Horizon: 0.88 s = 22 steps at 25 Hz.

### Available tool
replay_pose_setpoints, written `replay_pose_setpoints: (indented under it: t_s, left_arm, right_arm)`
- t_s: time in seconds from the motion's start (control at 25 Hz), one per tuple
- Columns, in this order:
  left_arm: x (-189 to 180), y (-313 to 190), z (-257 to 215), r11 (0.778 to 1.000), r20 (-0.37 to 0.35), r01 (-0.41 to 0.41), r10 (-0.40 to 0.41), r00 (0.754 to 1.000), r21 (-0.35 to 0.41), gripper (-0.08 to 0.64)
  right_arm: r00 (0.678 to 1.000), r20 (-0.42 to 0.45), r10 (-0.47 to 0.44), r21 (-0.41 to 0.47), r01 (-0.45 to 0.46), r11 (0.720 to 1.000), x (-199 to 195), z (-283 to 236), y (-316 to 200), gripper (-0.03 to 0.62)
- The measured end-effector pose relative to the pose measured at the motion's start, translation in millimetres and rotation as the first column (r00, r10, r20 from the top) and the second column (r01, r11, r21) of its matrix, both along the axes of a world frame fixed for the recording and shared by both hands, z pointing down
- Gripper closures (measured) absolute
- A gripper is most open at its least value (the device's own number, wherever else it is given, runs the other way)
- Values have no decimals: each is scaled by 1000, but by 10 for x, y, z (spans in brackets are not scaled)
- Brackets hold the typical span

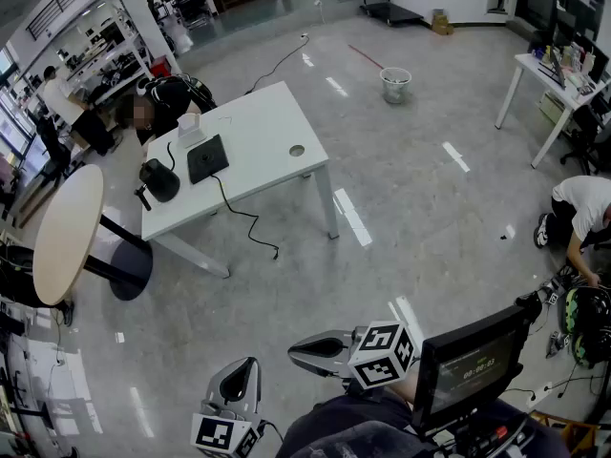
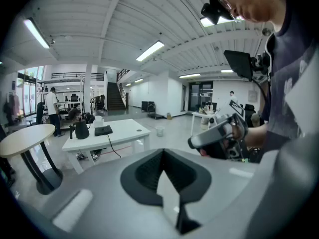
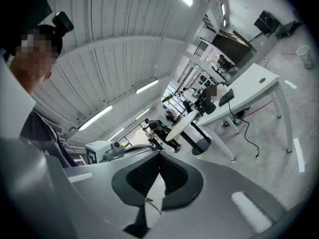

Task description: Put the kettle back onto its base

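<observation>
A black kettle [image 1: 158,180] stands at the left end of a white table [image 1: 267,127], far from me across the floor. Its flat black base [image 1: 206,157] lies just right of it, apart from it, with a cable trailing off the table edge. In the left gripper view the kettle [image 2: 81,130] and the base [image 2: 103,130] appear small on the table. The right gripper view shows the kettle [image 3: 208,105] beside the base [image 3: 227,96]. My left gripper [image 1: 239,382] and right gripper [image 1: 323,351] hover close to my body, both shut and empty.
A round beige table [image 1: 67,232] stands left of the white table. A person [image 1: 158,103] sits behind it, and another person [image 1: 582,213] crouches at the right. A white bucket [image 1: 395,84] and a second desk [image 1: 554,79] stand farther off. A monitor [image 1: 473,365] sits by my right gripper.
</observation>
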<state>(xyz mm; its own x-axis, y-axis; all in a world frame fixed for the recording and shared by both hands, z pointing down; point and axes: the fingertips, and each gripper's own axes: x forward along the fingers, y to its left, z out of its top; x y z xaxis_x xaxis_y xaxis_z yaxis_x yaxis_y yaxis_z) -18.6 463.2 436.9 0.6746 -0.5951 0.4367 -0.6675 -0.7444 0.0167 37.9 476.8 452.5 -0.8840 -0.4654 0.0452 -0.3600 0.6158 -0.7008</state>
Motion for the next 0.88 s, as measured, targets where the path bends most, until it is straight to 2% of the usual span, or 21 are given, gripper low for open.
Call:
replay_pose_setpoints:
  t_s: [0.12,0.28,0.48,0.72,0.88]
  left_arm:
    - [191,-86,51,1000,37,-1,1,999,16,558]
    - [305,-207,81,1000,66,-8,6,998,22,558]
    - [375,-370,107,999,36,-31,30,999,21,558]
    - [519,-614,276,992,-21,-121,121,992,34,558]
    - [367,-797,-15,987,-95,-149,154,983,60,558]
  right_arm:
    - [998,-45,-47,28,48,998,150,48,-108,592]
    - [998,-22,-56,46,57,997,251,11,-217,592]
    - [998,-55,-28,53,31,998,286,-2,-354,592]
    - [993,-105,53,52,-48,997,424,33,-487,592]
    - [984,-144,108,47,-102,994,235,-174,-526,592]
